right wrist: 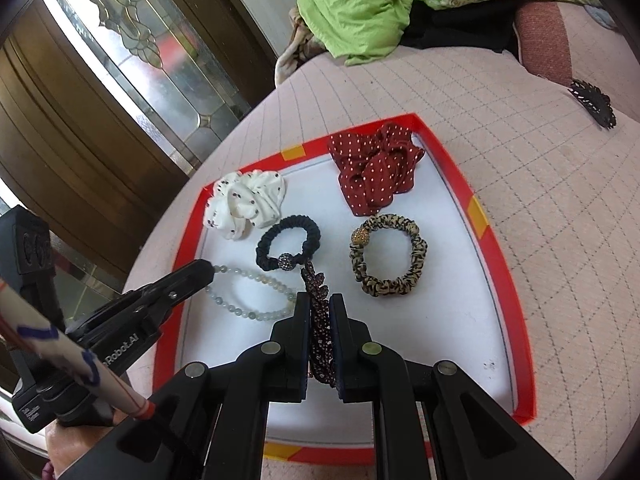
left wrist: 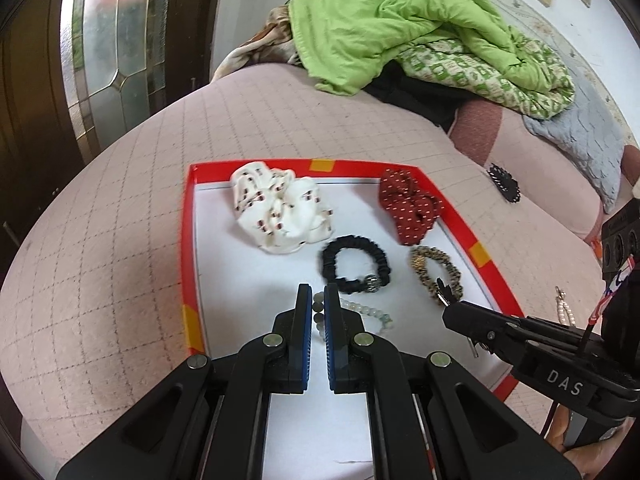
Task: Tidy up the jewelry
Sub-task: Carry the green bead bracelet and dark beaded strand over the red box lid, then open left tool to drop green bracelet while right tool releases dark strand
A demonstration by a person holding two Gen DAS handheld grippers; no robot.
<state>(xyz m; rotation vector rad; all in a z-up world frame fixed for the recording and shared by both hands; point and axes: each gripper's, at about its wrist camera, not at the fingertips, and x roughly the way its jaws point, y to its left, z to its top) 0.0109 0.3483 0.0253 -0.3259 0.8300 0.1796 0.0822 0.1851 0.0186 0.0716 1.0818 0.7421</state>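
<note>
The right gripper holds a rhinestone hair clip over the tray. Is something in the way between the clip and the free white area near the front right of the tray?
Nothing visible blocks it. The right gripper holds the hair clip above the tray; the leopard scrunchie lies farther back, beside that bare patch.

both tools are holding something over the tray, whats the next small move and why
Probably lower the right tool a little and set its dark studded hair clip on the bare white floor of the red-rimmed tray, in front of the leopard scrunchie. The clip is clamped above the tray, and that spot looks free. The left tool grips the pale bead bracelet.
</note>
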